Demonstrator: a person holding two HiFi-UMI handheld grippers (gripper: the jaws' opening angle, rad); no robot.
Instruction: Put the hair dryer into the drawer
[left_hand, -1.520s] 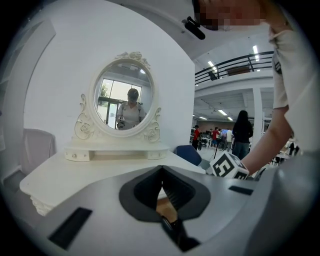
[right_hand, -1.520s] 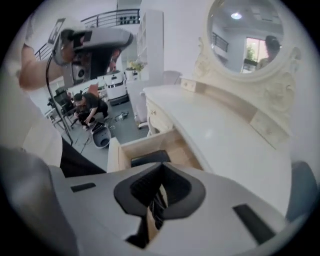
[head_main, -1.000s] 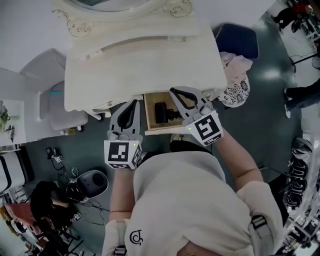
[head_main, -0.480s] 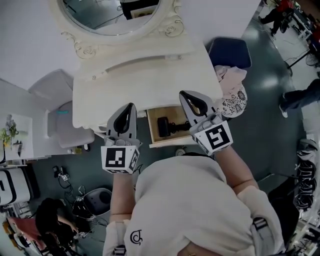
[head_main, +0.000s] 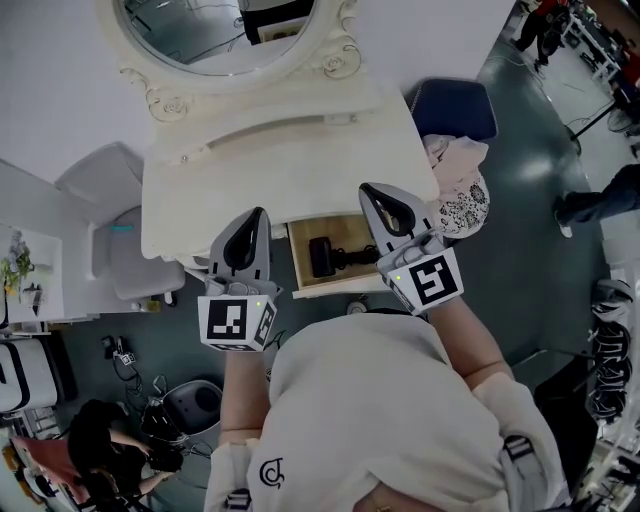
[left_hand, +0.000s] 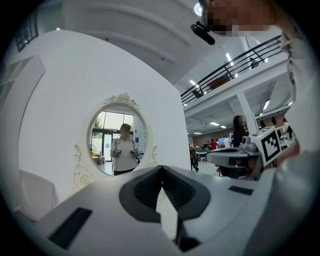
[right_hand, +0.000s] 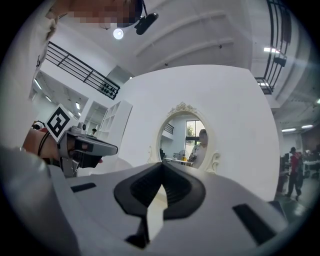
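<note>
Hair dryer (head_main: 325, 255) lies inside the open drawer (head_main: 335, 287) under the desk (head_main: 290, 160). Your left claw (head_main: 262, 212) and right claw (head_main: 366, 188) are both closed and empty, held above it, likely because placing's done.

Cream-white tabletop (head_main: 290, 165) of a dressing table, seen from above, with an oval mirror (head_main: 215, 25) in a scrolled frame at its back edge. Below the front edge a wooden drawer (head_main: 330, 288) stands pulled out. A black hair dryer (head_main: 322, 255) lies flat inside, handle pointing right. On the dark grey-green floor (head_main: 520, 260), a round patterned stool (head_main: 468, 208) stands just beside the table's right end.
</note>
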